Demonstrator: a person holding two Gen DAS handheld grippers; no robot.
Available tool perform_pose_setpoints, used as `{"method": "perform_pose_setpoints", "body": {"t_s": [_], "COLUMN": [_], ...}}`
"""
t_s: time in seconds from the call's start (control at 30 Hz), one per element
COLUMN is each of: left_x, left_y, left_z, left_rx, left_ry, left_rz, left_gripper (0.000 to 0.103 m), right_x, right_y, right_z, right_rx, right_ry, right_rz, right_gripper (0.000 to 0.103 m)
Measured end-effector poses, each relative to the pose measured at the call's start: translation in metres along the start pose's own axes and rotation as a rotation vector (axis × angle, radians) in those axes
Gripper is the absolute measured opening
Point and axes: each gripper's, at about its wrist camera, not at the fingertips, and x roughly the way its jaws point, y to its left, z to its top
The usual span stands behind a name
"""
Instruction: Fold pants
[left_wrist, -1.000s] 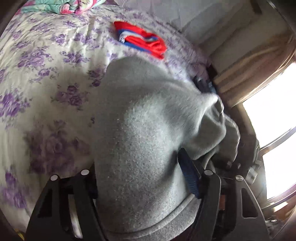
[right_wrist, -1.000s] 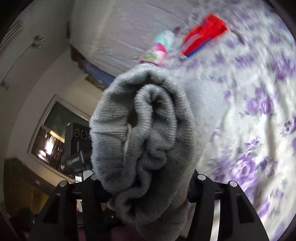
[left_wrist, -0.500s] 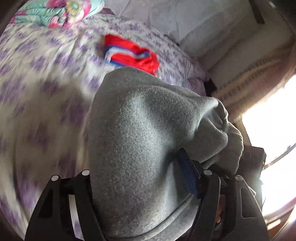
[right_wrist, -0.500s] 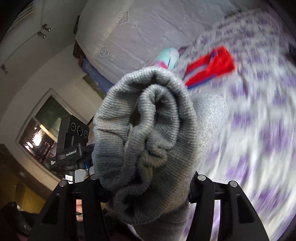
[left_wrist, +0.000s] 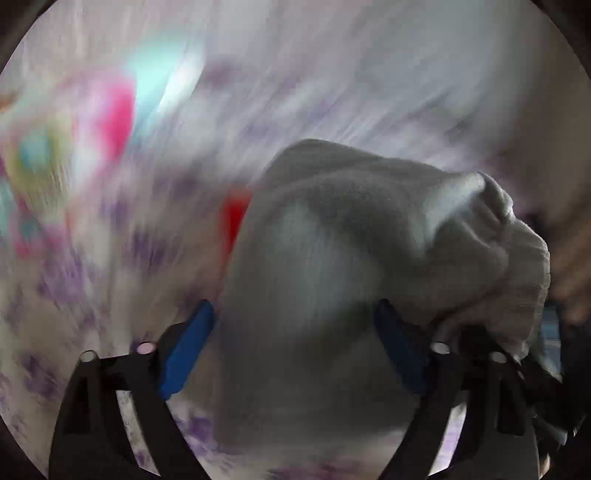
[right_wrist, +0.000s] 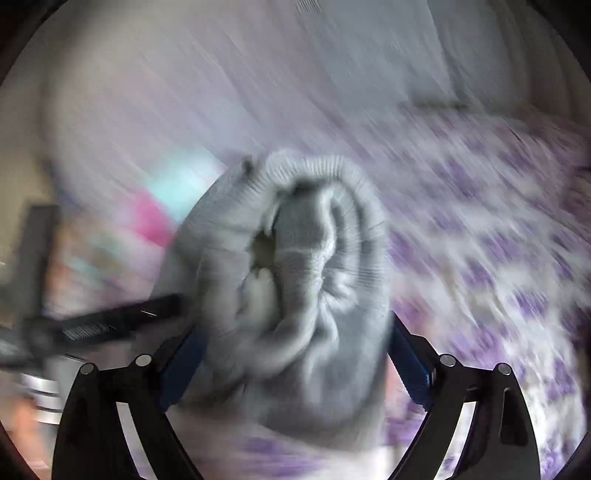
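Note:
The grey fleece pants (left_wrist: 332, 266) fill the middle of the left wrist view, bunched between the blue pads of my left gripper (left_wrist: 295, 332), which is shut on them. In the right wrist view my right gripper (right_wrist: 295, 354) is shut on a thick roll of the same pants (right_wrist: 295, 266), ribbed band outward. Both hold the cloth up above the bed. Both views are motion-blurred.
The bed with its white and purple flowered cover (right_wrist: 498, 258) lies below and to the right. A red garment (left_wrist: 232, 221) shows just left of the pants. A pink and turquoise bundle (left_wrist: 110, 110) lies at the far left. Pale wall or headboard behind (right_wrist: 258, 74).
Both grippers have swung fast with the pants, tilting up toward the bed's head end. The red garment has slid down behind the pants; both grips are unchanged.

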Motion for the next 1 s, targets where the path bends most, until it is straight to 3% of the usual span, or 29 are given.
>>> {"method": "perform_pose_setpoints", "body": {"t_s": [0.07,0.17,0.23,0.3,0.4,0.47,0.6,0.67,0.77,0.87,1.0], "left_x": [-0.014,-0.052,-0.094,-0.144,-0.202,-0.234,-0.271,-0.279,-0.294,-0.329,-0.362], "left_y": [0.011,0.008,0.003,0.0,-0.018,-0.029,-0.037,-0.036,-0.033,-0.026,-0.022], "left_z": [0.0,-0.007,-0.016,-0.039,-0.083,-0.123,-0.2,-0.232,-0.279,-0.328,-0.359], "left_rx": [-0.087,-0.045,-0.044,-0.039,0.001,0.036,0.071,0.097,0.174,0.256,0.285], "left_ry": [-0.048,-0.081,-0.166,-0.259,-0.361,-0.414,-0.42,-0.379,-0.299,-0.33,-0.368], "left_rz": [-0.099,-0.124,-0.101,-0.04,0.057,0.075,0.119,0.111,0.159,0.213,0.253], "left_gripper": [0.084,0.083,0.083,0.091,0.097,0.098,0.098,0.098,0.098,0.098,0.098], "right_x": [-0.016,-0.068,-0.105,-0.139,-0.197,-0.235,-0.295,-0.325,-0.356,-0.385,-0.421], "right_y": [-0.012,-0.032,-0.041,-0.042,-0.03,-0.019,0.004,0.015,0.014,0.005,0.003], "right_z": [-0.006,-0.007,-0.007,-0.012,-0.04,-0.074,-0.14,-0.178,-0.216,-0.243,-0.265], "right_rx": [0.059,0.153,0.177,0.164,0.124,0.088,0.021,-0.043,-0.042,0.0,0.023], "right_ry": [-0.096,-0.206,-0.266,-0.276,-0.27,-0.279,-0.25,-0.229,-0.225,-0.205,-0.263], "right_rz": [0.051,0.098,0.106,0.123,0.162,0.173,0.205,0.187,0.182,0.191,0.148], "right_gripper": [0.09,0.091,0.093,0.095,0.099,0.099,0.099,0.099,0.099,0.099,0.099]}}
